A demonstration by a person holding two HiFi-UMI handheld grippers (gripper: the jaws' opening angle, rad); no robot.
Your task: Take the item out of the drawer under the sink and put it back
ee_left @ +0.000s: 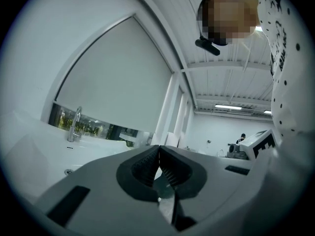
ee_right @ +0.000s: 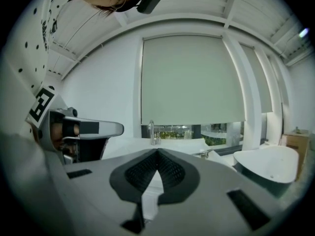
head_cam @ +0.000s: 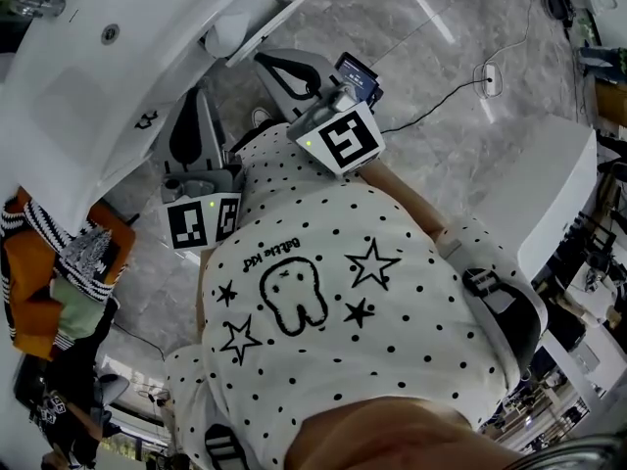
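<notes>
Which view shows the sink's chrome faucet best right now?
The left gripper view: the curved chrome faucet stands whole in profile there, above the white sink. The right gripper view shows the faucet small and distant; the head view catches only part of it at its top-left corner.

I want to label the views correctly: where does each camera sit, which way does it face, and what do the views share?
Head view: on the person's head, looking steeply down at the dotted shirt, left gripper, right gripper, sink and floor.
Left gripper view: on the left gripper, looking along its shut jaws at the faucet and blind; shirt at right.
Right gripper view: on the right gripper, along its shut jaws at faucet and blind; left gripper at left.
Shared: both gripper views show faucet and blind.
</notes>
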